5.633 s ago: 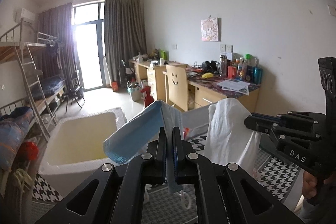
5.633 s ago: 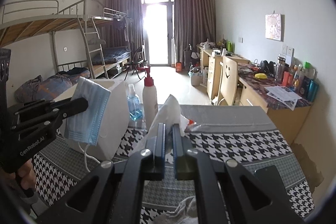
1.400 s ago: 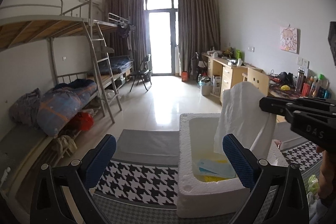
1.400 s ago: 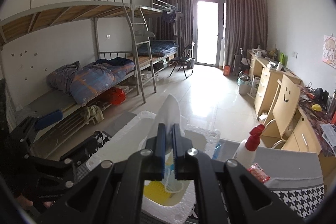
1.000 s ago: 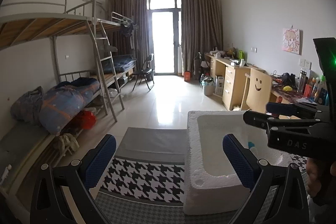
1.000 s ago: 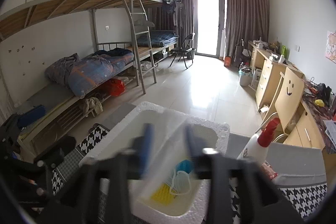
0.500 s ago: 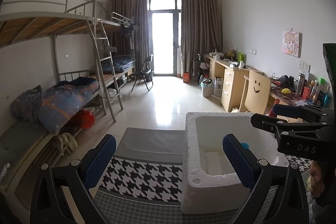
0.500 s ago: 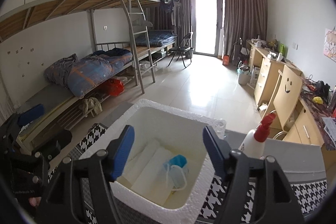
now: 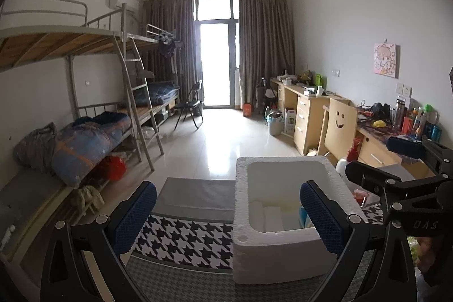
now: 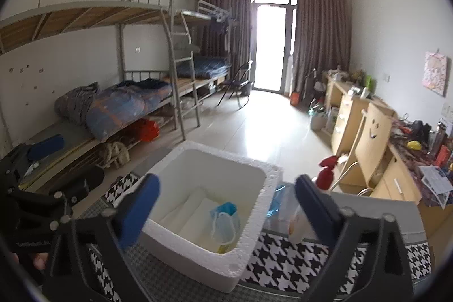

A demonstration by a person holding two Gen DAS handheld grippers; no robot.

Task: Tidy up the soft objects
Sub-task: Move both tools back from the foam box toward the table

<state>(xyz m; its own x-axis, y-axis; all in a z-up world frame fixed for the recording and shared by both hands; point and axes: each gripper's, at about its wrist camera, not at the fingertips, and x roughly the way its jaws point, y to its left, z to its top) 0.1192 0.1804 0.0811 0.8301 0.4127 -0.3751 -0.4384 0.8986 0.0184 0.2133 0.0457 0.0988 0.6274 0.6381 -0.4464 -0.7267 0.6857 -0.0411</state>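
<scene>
Both tongs are seen spread wide apart, w/ nothing held between the blue pads.

Left gripper (image 9: 226, 212): jaws fully apart. The white rectangular foam box (image 9: 283, 254) is framed just ahead, offset toward the right finger, whose blue pad (image 9: 318, 214) overlaps the box's right wall in the view. Inside the box, white folded cloth (image 9: 271, 214) is seen flat on the bottom, w/ a bit of light-blue face mask (image 9: 304, 214) showing next to the right pad. The black-and-white houndstooth table cover (image 9: 184, 239) is spread under and between the fingers, w/ a plain grey strip beyond it. The right gripper (image 9: 396, 163) is seen at the far right edge, beside the box and past its right wall.

Right gripper (image 10: 226, 203): jaws fully apart, positioned above the near side of the foam box (image 10: 198, 254), which sits between the two fingers. Between the pads, looking down, the white cloth (image 10: 192, 212) is seen lying on the box floor, and the blue face mask (image 10: 223, 220) w/ white ear loops rests on top of it, toward the right finger. A white spray bottle w/ red trigger head (image 10: 325, 174) stands just outside the box, behind the right finger. The left gripper (image 10: 53, 169) is seen low at the far left, outside the box.
</scene>
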